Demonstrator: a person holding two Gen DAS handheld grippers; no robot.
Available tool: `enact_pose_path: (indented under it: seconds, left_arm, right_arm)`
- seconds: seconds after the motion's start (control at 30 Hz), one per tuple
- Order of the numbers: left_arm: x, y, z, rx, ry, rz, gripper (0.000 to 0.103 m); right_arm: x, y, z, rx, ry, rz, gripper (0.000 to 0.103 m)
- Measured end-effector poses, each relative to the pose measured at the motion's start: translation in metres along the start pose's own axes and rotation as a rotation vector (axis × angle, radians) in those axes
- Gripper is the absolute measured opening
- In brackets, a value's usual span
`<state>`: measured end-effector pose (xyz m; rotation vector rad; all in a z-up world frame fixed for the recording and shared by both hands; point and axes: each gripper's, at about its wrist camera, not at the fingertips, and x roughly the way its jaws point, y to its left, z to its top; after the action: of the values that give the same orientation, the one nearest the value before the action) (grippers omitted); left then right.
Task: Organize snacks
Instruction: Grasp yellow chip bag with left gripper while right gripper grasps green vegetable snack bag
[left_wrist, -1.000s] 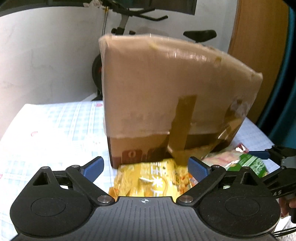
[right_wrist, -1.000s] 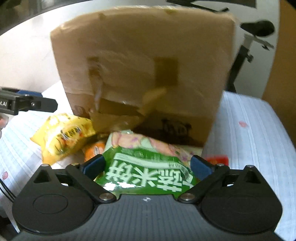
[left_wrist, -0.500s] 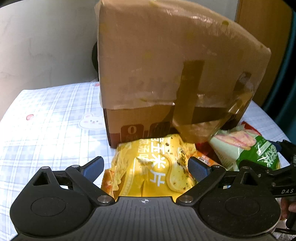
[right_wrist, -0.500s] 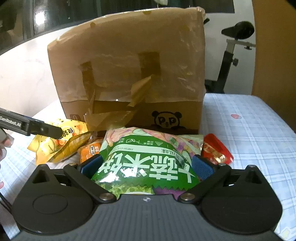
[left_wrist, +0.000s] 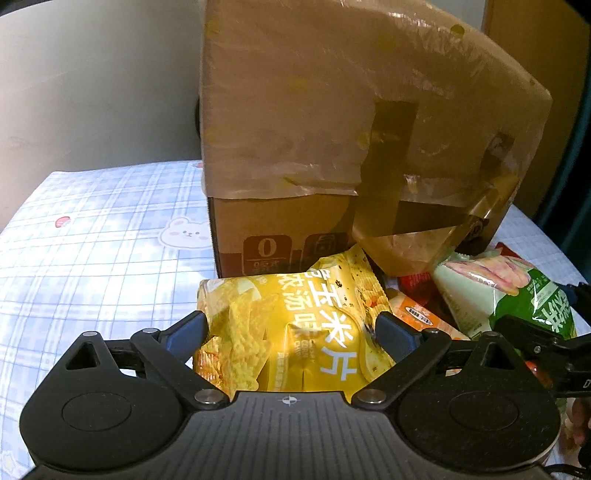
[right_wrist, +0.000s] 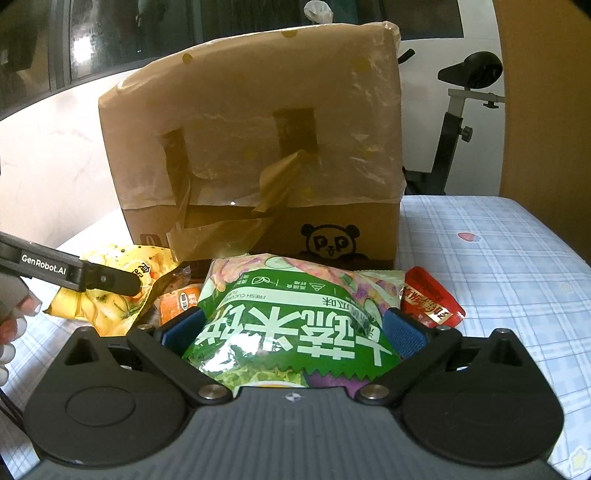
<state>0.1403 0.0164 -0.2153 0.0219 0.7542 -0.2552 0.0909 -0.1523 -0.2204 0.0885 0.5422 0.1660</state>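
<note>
Exercise bike (right_wrist: 461, 122) behind plaid tablecloth (right_wrist: 498, 258)

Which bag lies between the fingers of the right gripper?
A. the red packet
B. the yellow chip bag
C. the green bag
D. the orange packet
C: in the right wrist view the green bag sits between the blue pads of the right gripper, while the red packet lies outside them to the right and the yellow chip bag is far to the left.

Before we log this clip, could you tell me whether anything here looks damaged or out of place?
The cardboard box looks battered: brown tape has peeled loose and curls off its front, and its plastic wrap is wrinkled. The snack packets lie in a jumble at its base.
</note>
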Motion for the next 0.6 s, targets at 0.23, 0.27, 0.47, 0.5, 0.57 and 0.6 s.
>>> enact_pose_path:
  seconds: [0.23,0.27,0.47,0.5,0.57,0.6]
  left_arm:
    - [-0.021,-0.003,-0.024,-0.032,-0.064,0.027,0.091]
    - [-0.023,-0.002,-0.025,-0.044,-0.064,0.027,0.091]
    - [-0.03,0.0,-0.031,-0.088,-0.077,0.044,0.091]
    - [-0.029,-0.001,-0.029,-0.086,-0.077,0.047,0.091]
    - [-0.028,-0.003,-0.03,-0.083,-0.08,0.053,0.091]
    - [-0.029,-0.004,-0.03,-0.082,-0.081,0.054,0.091]
  right_arm:
    - [-0.002,0.0,-0.002,0.007,-0.013,-0.005,0.103]
    - [-0.002,0.0,-0.002,0.006,-0.013,-0.005,0.103]
    - [-0.002,0.0,-0.002,0.007,-0.017,-0.009,0.103]
    - [-0.003,0.0,-0.002,0.007,-0.017,-0.009,0.103]
    - [-0.003,-0.001,-0.003,0.006,-0.018,-0.01,0.103]
    - [-0.003,-0.001,-0.003,0.006,-0.019,-0.01,0.103]
